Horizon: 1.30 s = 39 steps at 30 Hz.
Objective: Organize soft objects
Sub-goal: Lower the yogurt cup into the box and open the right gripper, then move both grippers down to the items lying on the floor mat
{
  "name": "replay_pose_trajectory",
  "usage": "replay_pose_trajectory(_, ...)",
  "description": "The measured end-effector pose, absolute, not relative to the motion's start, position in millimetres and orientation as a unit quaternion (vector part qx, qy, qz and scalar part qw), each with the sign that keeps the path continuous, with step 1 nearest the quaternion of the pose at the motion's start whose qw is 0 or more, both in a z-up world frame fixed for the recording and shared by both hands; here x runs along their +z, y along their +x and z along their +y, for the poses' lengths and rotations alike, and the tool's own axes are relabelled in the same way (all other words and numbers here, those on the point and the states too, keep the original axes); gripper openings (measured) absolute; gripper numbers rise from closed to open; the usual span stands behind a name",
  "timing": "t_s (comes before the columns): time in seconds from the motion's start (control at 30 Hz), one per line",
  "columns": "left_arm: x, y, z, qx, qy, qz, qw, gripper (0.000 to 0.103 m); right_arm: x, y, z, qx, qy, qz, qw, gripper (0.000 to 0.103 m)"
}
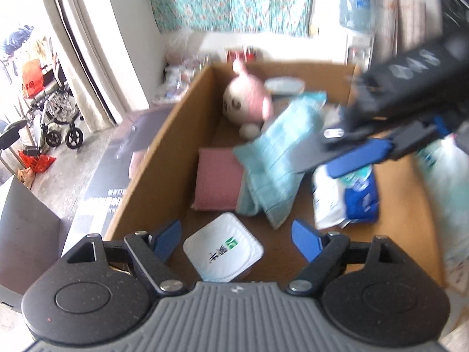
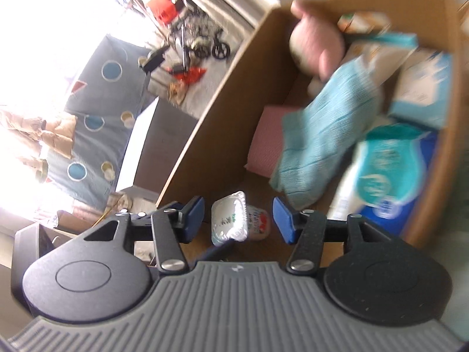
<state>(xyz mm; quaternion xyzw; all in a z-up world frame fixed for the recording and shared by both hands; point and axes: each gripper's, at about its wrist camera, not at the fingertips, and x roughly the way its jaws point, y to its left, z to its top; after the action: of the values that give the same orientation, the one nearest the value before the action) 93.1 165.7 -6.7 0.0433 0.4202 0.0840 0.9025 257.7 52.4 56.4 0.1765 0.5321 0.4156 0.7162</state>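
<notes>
Both grippers, left and right, hang over the box with jaws wide and empty. The teal towel lies inside, overlapping the pink pad.

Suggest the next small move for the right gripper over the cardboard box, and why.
Probably lower the right gripper, jaws open and empty, onto the teal towel, which drapes loosely over the pink pad in the cardboard box, so it can be straightened.

The right gripper is wide open over a small foil-topped white cup in the brown cardboard box. A blurry blue folded towel, maybe soft cloth, lies beyond.
</notes>
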Motion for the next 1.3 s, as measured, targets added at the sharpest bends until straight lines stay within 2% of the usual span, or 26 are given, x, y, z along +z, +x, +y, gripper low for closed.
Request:
replay_pose_trajectory(0.27,31,58,121,0.026,0.018,0.343,0.939,0.085,104,214,-110,0.332,0.161,0.472,0.801,0.066)
replay_pose_trajectory(0.57,25,39,30,-0.085,0.028,0.325,0.941,0.085,80,145,-236,0.218,0.158,0.475,0.838,0.068)
replay_pose_trajectory(0.73,2,42,-15,-0.133,0.01,0.352,0.926,0.085,58,101,-257,0.194,0.093,0.486,0.847,0.068)
replay_pose_trajectory(0.9,-26,51,-49,-0.165,-0.024,0.395,0.904,0.085,36,73,-253,0.195,-0.002,0.5,0.843,0.074)
replay_pose_trajectory(1.1,-51,81,-82,-0.172,-0.058,0.444,0.878,0.085,9,65,-244,0.204,-0.066,0.509,0.833,0.082)
replay_pose_trajectory(1.3,-75,115,-111,-0.166,-0.085,0.49,0.851,0.085,-13,70,-233,0.208,-0.111,0.505,0.831,0.083)
